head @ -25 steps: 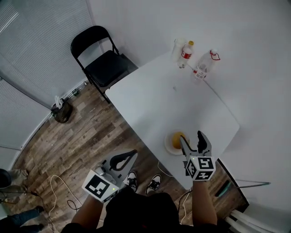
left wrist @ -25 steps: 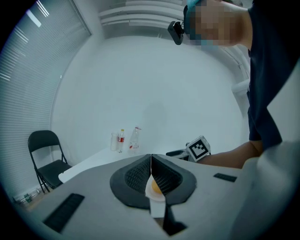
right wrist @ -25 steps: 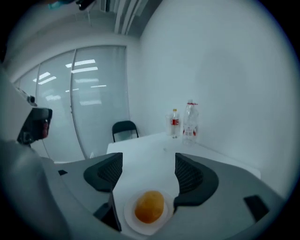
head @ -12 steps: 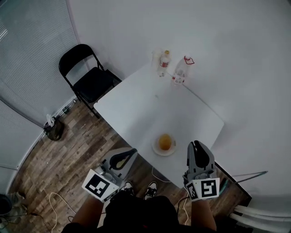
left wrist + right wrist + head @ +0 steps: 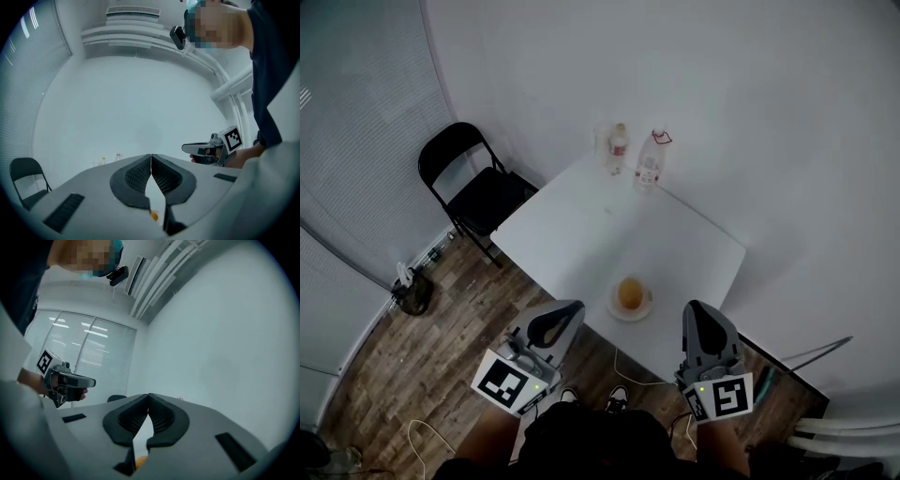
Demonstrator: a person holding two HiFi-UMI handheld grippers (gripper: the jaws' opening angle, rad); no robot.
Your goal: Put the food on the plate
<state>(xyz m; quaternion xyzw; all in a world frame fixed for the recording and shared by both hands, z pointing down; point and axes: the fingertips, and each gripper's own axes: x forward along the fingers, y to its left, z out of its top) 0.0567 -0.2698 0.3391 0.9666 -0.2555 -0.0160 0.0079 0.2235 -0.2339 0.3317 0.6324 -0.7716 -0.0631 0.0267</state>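
An orange piece of food [image 5: 629, 293] lies on a small pale plate [image 5: 617, 311] near the front edge of the white table [image 5: 581, 234]. Both grippers hang off the table's near edge, apart from the plate. My left gripper [image 5: 574, 309] is to the plate's lower left, its jaws touching with nothing between them [image 5: 151, 155]. To the plate's lower right, my right gripper [image 5: 696, 309] is shut and empty too [image 5: 149, 395]. A sliver of the orange food [image 5: 153, 216] shows below the left jaws, and again below the right jaws [image 5: 139, 459].
Two plastic bottles [image 5: 619, 148] [image 5: 650, 159] stand at the table's far corner by the wall. A black folding chair [image 5: 478, 187] is at the table's left, and a dark bag [image 5: 411, 291] sits on the wooden floor. White walls close in behind and to the right.
My right gripper has drawn back from over the plate towards me, and its jaws have gone from open to shut, empty. The food stays on the plate. The left gripper has barely moved.
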